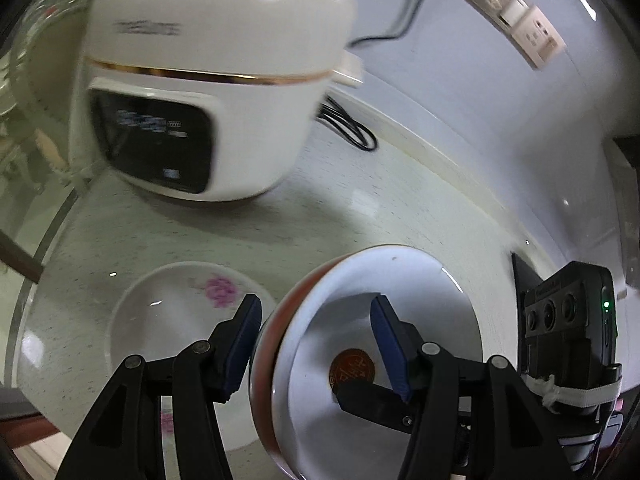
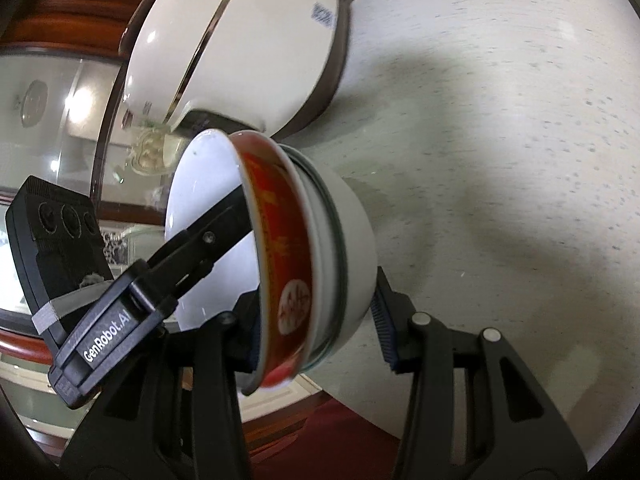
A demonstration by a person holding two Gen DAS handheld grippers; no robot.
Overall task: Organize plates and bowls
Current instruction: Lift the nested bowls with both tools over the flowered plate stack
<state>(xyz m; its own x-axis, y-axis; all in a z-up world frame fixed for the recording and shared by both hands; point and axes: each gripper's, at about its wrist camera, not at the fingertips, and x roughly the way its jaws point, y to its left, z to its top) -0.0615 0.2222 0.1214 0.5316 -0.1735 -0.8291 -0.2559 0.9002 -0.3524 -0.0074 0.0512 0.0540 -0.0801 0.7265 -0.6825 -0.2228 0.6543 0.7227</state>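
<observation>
A red-sided bowl with a white inside (image 1: pixel 400 292) sits nested in a white bowl (image 2: pixel 354 236). My left gripper (image 1: pixel 316 340) straddles the red bowl's rim, one pad outside and one inside, jaws apart with a gap to the wall. My right gripper (image 2: pixel 320 328) straddles the nested bowls (image 2: pixel 288 256) from the other side; its left pad sits inside the red bowl and its right pad stands just clear of the white bowl's wall. A white dish with pink flowers (image 1: pixel 184 320) lies on the counter left of the bowls.
A white rice cooker (image 1: pixel 208 92) stands behind the bowls, its black cord (image 1: pixel 352 128) coiled on the speckled counter (image 2: pixel 500 120). Wall sockets (image 1: pixel 520 28) are at the back. The counter's rounded edge and a glass cabinet (image 2: pixel 48 112) lie left.
</observation>
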